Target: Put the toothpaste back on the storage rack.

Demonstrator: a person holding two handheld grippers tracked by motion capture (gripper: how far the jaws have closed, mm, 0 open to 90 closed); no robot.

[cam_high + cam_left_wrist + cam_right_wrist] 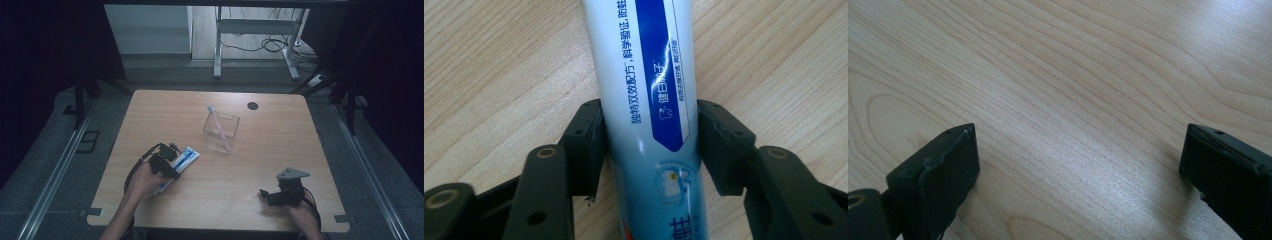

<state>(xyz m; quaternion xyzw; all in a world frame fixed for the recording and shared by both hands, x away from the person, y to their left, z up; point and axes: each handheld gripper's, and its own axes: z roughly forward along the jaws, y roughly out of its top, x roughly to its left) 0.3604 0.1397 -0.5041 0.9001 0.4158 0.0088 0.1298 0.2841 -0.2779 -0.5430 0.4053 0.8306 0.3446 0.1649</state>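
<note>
We close the left gripper point(649, 145) on the toothpaste tube point(646, 100); the right gripper point(1078, 165) rests open. Risk: the glossy tube may slip, since the pads hold its rounded sides.

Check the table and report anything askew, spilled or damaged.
Nothing stands out. The toothpaste tube lies flat on the wooden table between the left gripper's jaws, uncrushed. The clear container stands upright with a toothbrush leaning inside. The right gripper is open over bare wood.
</note>
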